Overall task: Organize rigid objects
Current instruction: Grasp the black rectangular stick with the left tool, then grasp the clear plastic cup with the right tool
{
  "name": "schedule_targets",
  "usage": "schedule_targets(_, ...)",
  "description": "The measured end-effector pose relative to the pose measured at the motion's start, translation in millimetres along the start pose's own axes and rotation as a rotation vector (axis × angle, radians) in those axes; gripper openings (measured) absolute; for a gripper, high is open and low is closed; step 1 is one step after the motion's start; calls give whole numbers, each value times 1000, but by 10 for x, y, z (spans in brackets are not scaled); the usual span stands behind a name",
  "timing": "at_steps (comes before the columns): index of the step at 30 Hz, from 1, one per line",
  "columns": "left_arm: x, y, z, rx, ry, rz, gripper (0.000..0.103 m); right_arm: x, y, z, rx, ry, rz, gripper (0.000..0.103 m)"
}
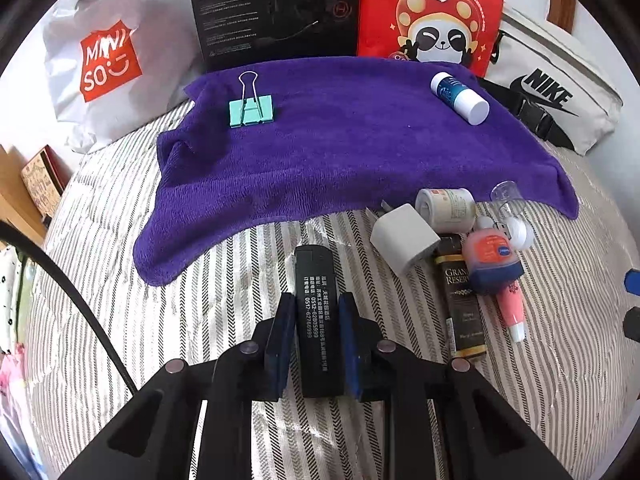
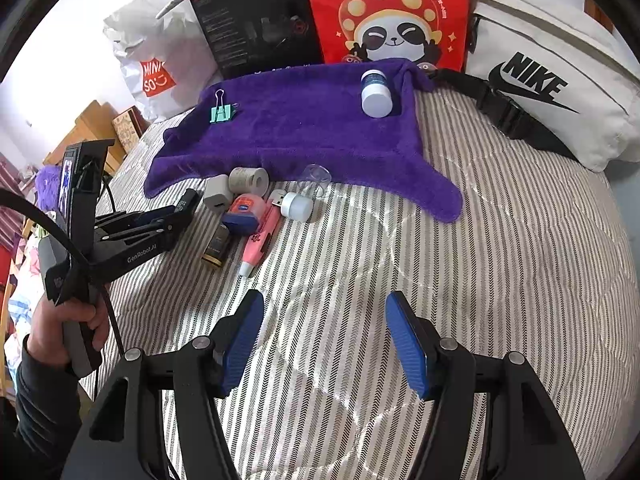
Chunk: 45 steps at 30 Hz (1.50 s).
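My left gripper (image 1: 316, 310) is shut on a black lighter (image 1: 316, 292) with white print, held over the striped bed; it also shows in the right wrist view (image 2: 180, 210). A purple towel (image 1: 340, 152) lies beyond, with a teal binder clip (image 1: 251, 109) at its left and a blue-and-white bottle (image 1: 460, 98) at its right. A pile sits at the towel's near edge: white charger (image 1: 404, 238), tape roll (image 1: 446, 208), red-and-blue jar (image 1: 490, 260), dark box (image 1: 462, 300), pink tube (image 1: 512, 312). My right gripper (image 2: 324, 340) is open and empty over bare bedding.
Along the back stand a Miniso bag (image 1: 108, 64), a black box (image 1: 276, 12), a red panda bag (image 1: 432, 12) and a white Nike bag (image 1: 552, 92). A clear cap (image 2: 316, 176) and a white USB light (image 2: 294, 205) lie by the pile. Wooden furniture (image 2: 96, 128) is at left.
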<state>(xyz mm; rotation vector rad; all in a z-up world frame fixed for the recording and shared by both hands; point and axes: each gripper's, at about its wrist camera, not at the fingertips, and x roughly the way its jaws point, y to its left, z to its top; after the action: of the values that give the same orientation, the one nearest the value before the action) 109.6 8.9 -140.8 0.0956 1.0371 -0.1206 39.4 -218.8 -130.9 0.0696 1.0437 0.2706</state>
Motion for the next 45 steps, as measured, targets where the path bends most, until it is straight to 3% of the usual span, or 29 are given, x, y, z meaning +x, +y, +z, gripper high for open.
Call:
schedule_targets(8,-14,57,-53,-20,-23,-20,21,152,-9,45,23,5,-4,63)
schedule_targets(13,-77,302,-169,-51,-21,44,21,286,29,177,4,-12,-35,63)
schedule_targets(17,-80,453,-214,-83,-32,17,22,376,87,321,-9,-38,-26,63)
schedule_targets(27,-82,428,-255,-86,-57,26,22,708,45,734,101,-36,-12,61)
schedule_targets(35,-96,436,-276,-93,-71,27,22,993,119,883,130,18,-49,52)
schedule_targets(41,-101,444,-280,-96,-73,21,22,1143,233,904,96,34,-108,30)
schedule_targets(45,-104,451,-287,-99,-76,18,22,1102,248,876,54,49,-146,29)
